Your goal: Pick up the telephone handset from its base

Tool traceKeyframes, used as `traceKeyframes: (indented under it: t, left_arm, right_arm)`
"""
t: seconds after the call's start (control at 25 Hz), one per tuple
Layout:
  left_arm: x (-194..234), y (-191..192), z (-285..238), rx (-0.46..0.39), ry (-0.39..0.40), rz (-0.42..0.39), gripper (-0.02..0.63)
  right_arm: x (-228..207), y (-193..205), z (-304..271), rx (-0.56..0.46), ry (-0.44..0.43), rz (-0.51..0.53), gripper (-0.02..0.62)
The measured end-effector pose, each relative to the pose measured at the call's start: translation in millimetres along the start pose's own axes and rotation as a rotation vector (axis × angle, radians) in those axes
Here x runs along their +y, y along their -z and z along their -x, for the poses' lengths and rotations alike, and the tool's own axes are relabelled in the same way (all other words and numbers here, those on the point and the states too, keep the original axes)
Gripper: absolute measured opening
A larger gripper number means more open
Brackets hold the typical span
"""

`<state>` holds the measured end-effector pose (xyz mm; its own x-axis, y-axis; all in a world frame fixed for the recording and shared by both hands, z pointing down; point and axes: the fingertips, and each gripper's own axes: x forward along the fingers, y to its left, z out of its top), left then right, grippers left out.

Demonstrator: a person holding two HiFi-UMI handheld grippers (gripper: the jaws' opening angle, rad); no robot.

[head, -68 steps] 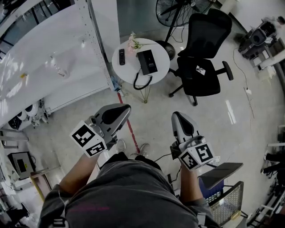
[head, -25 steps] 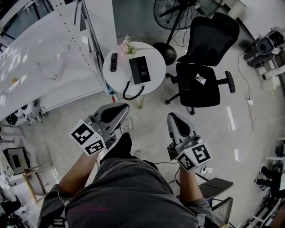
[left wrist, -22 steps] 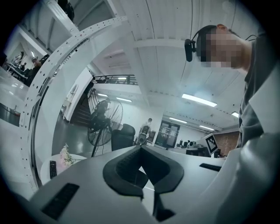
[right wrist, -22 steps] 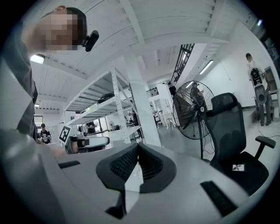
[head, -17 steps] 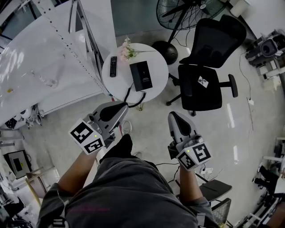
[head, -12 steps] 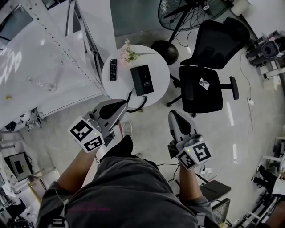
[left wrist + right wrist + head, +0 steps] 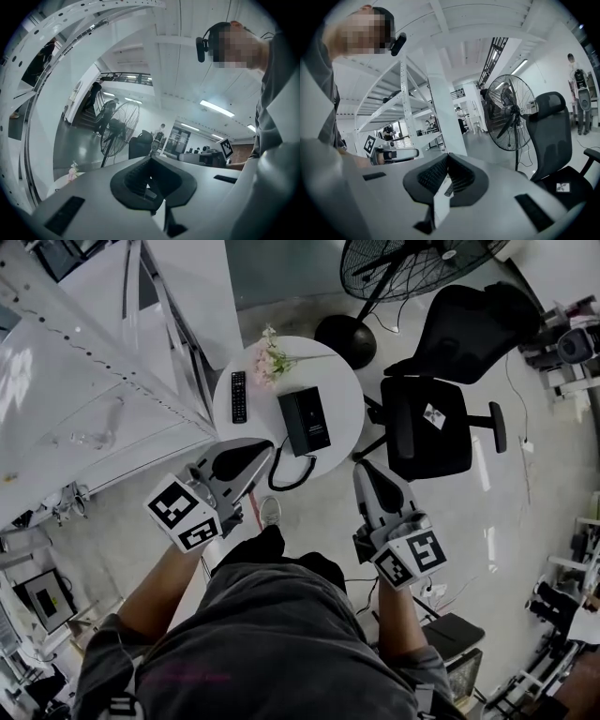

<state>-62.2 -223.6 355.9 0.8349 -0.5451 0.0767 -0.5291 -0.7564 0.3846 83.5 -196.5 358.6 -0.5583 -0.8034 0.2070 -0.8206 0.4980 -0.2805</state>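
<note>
Black rectangular telephone [image 7: 305,420], coiled cord [image 7: 287,472] drooping over the rim, sits upper centre on the round white table [image 7: 342,381], apparently untouched. The table now lies closer to the left gripper [image 7: 261,448] and right gripper [image 7: 363,472] than 1 second ago, so reach is near. Both 2-jaw claws are pressed together, empty.

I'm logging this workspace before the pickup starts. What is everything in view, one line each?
round table: one, white, mid-floor
telephone: one, black, on the table
phone cord: one, black, hanging off the table's near edge
remote control: one, black, on the table
flowers: one bunch, pink, on the table
office chair: one, black, beside the table
standing fan: one, black, beyond the table
shelving rack: one, white, beside the table
left gripper: one, grey, shut, empty
right gripper: one, grey, shut, empty
</note>
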Motion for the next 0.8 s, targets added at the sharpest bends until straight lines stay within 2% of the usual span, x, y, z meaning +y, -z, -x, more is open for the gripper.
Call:
traceKeyframes:
  t: [0.44, 0.64, 0.8]
  left_arm:
    - [50, 4, -15, 0.012, -0.027, 0.036, 0.005]
    - [70, 24, -28, 0.029, -0.066, 0.041, 0.005]
    - [86, 41, -39, 0.055, -0.139, 0.052, 0.005]
  right_arm:
    - [-12, 1, -55, 0.037, -0.024, 0.001, 0.012]
    - [-27, 10, -74, 0.072, -0.060, -0.007, 0.012]
    - [-42, 17, -89, 0.096, -0.102, -0.008, 0.012]
